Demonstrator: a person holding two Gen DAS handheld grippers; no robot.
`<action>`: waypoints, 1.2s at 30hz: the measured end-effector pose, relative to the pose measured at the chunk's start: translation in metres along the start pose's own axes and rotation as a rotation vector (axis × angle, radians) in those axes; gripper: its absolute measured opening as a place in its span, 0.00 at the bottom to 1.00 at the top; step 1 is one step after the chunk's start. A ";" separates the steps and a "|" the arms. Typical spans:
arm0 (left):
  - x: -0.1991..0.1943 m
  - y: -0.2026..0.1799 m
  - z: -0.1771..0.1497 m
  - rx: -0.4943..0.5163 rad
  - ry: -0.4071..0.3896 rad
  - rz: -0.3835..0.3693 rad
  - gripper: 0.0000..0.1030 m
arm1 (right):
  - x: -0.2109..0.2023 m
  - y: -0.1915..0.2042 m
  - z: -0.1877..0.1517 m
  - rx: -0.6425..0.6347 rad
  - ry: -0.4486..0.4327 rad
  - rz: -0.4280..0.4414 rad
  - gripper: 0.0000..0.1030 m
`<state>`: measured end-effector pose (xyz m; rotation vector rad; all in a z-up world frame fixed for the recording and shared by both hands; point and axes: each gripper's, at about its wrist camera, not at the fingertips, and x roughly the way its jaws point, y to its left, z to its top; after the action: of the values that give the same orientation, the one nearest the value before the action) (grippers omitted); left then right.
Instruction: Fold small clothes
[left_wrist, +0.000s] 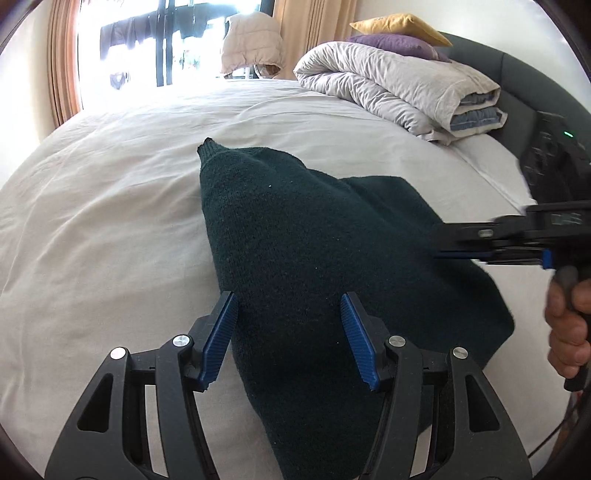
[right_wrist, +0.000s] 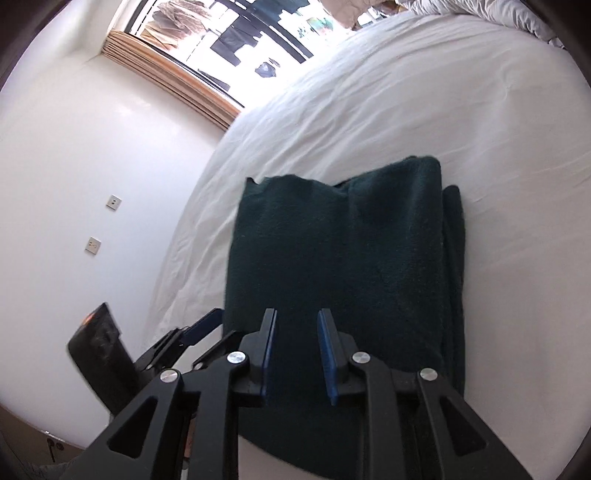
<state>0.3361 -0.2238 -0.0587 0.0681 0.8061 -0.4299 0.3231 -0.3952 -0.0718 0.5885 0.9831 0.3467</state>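
Bed (left_wrist: 110, 206): white sheet, lightly creased, filled most of both views. Window (left_wrist: 147, 44) w/ orange-tan curtains (left_wrist: 62, 62) lay beyond its far edge; laundry hung outside.

Duvet (left_wrist: 391, 85): pale grey, folded into a thick roll at the head end, against a dark padded headboard (left_wrist: 517, 110). Purple pillow (left_wrist: 399, 44) sat on it, yellow pillow (left_wrist: 399, 24) on top of that.

Sweater (left_wrist: 295, 251): dark green knit, lay on the sheet approx. mid-bed. In left wrist view one sleeve ran away from the camera, ribbed cuff at the far tip, over the body panel. In right wrist view the garment (right_wrist: 332, 266) read as a near-rectangular folded stack, further layers showing along its right edge.

Left claw (left_wrist: 288, 332): wide open, blue pads either side of the near end of the sleeve, not pinching it; whether pads touched the knit, cannot tell. Also seen at lower left of right wrist view (right_wrist: 199, 328), beside the sweater's edge.

Right claw (right_wrist: 295, 347): part open, narrow gap btw. pads, over the near edge of the stack, nothing gripped. In left wrist view it (left_wrist: 443, 243) came in from the right, edge-on, over the sweater's right side; right hand (left_wrist: 569, 314) gripped its handle.

Wall (right_wrist: 74, 166): white, two small switch plates (right_wrist: 113, 202).
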 end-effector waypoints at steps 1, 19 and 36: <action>0.002 0.000 -0.001 0.004 0.001 0.006 0.55 | 0.012 -0.003 0.002 -0.004 0.022 -0.019 0.20; 0.033 -0.007 -0.011 -0.015 0.057 0.061 0.74 | -0.051 -0.054 -0.019 0.112 -0.203 -0.094 0.39; -0.004 0.028 0.009 -0.111 -0.020 0.063 0.74 | -0.059 -0.072 -0.035 0.101 -0.190 -0.170 0.58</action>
<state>0.3506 -0.1992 -0.0527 -0.0137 0.8049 -0.3257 0.2639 -0.4728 -0.0907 0.6135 0.8637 0.0883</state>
